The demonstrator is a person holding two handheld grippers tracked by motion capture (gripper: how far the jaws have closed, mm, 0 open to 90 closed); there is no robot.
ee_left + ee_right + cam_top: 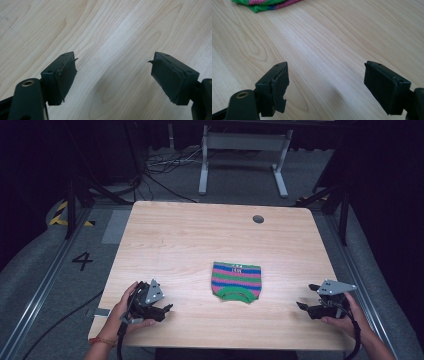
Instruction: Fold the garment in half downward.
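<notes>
Looking down, we see a folded striped knit garment (236,282) lying mid-bench (190,240), between and apart from our left claw (162,311) and right claw (306,296), both spread wide, gripping nothing.

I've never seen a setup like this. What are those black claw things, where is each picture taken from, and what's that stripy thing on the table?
No robot here: a person holds a two-jaw gripper in each hand. The high view looks down on a wooden table, with the left gripper and right gripper near its front edge. The other two pictures come from cameras riding on each gripper, looking along its black jaws. Both grippers are open and hold nothing. Between them lies a folded knit cloth striped green, pink and blue; its edge shows in the right gripper view.
</notes>
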